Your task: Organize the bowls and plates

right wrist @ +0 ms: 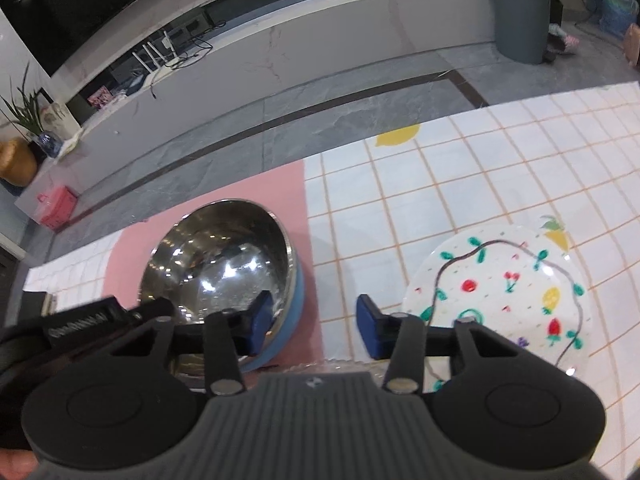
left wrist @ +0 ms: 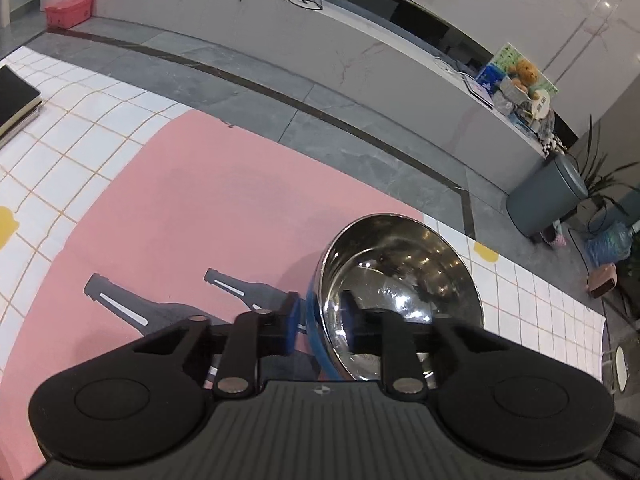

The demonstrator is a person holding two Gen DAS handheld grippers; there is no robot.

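A steel bowl with a blue outside [left wrist: 400, 280] stands tilted on the pink part of the tablecloth. My left gripper [left wrist: 320, 322] is shut on its near rim, one blue pad outside and one inside. The same bowl [right wrist: 220, 256] shows in the right wrist view, with the left gripper's black body at its left edge. My right gripper [right wrist: 314, 320] is open and empty, just right of the bowl. A white plate with painted fruit [right wrist: 504, 292] lies flat on the tablecloth at the right, behind the right finger.
A tiled tablecloth [right wrist: 440, 184] covers the table, whose far edge drops to a grey floor. A black notebook [left wrist: 12, 100] lies at the far left. A glass [left wrist: 618, 368] stands at the right edge. A grey bin [right wrist: 520, 12] stands on the floor.
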